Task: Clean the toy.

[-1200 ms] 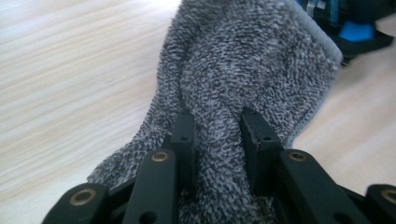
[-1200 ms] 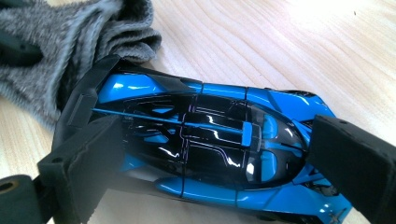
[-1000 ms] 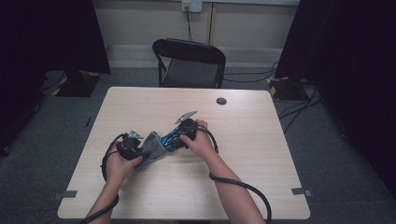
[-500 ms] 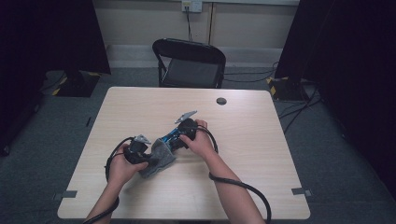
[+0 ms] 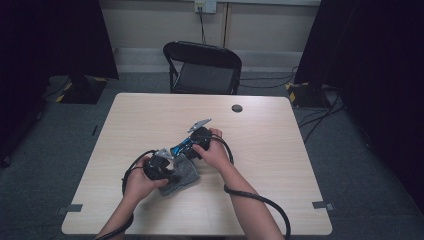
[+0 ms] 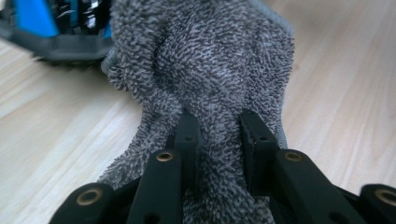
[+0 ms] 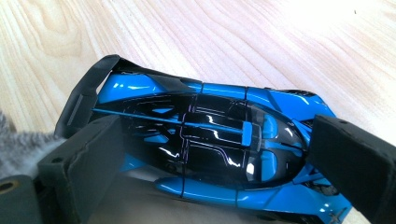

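A blue and black toy car (image 7: 210, 140) lies on the wooden table (image 5: 280, 150), and my right gripper (image 7: 215, 154) is shut on it, one jaw on each side of its body. In the high view the car (image 5: 179, 148) sits mid-table under the right gripper (image 5: 187, 146). My left gripper (image 6: 218, 135) is shut on a fold of a grey fluffy cloth (image 6: 205, 60). The cloth (image 5: 181, 174) lies just in front of the car, beside the left gripper (image 5: 170, 173). The car's edge (image 6: 37, 18) shows right behind the cloth, which also touches the car's tail (image 7: 18, 144).
A small black round disc (image 5: 237, 108) lies near the table's far edge. A black folding chair (image 5: 202, 67) stands behind the table. Cables trail from both grippers across the near part of the table.
The left gripper has dragged the grey cloth to the right and toward the person, alongside the car. The right gripper and the car have stayed in place.
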A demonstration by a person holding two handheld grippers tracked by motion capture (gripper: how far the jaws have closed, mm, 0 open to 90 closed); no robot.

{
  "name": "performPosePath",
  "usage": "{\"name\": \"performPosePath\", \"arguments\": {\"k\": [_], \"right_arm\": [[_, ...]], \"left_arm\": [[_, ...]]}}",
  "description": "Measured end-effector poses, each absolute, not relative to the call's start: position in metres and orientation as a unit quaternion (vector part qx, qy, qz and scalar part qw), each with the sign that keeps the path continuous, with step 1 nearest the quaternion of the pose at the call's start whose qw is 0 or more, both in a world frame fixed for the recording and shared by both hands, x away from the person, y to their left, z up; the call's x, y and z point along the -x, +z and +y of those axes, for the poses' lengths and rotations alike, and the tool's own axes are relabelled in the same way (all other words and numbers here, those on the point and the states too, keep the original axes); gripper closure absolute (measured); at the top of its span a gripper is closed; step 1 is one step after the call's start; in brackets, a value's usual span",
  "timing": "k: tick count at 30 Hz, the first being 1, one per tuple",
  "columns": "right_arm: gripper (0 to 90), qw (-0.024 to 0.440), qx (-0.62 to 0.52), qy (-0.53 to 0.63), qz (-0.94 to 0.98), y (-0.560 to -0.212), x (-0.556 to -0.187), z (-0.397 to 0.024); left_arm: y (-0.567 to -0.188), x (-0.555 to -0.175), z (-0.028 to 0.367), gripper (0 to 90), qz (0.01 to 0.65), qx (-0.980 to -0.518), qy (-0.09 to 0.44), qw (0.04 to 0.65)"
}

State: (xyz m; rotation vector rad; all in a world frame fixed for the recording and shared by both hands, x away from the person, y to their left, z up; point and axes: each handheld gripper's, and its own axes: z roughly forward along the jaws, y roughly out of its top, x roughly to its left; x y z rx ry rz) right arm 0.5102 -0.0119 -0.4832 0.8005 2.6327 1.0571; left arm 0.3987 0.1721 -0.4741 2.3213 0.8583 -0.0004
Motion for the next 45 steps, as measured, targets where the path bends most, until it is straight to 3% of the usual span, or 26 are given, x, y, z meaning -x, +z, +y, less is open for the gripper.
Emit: {"name": "performPosePath", "arguments": {"k": [8,16,45], "right_arm": [[3.4,0.097,-0.270,0.358,0.889,-0.483,-0.510,-0.012],[3.5,0.097,-0.271,0.360,0.888,-0.484,-0.510,-0.013],[3.5,0.097,-0.271,0.363,0.886,-0.484,-0.510,-0.013]], "left_arm": [[-0.465,-0.387,0.168,72.1,0.302,-0.892,-0.001,0.335],[-0.455,-0.386,0.195,72.1,0.313,-0.883,0.011,0.349],[-0.449,-0.402,0.259,71.9,0.421,-0.815,0.059,0.394]]}}
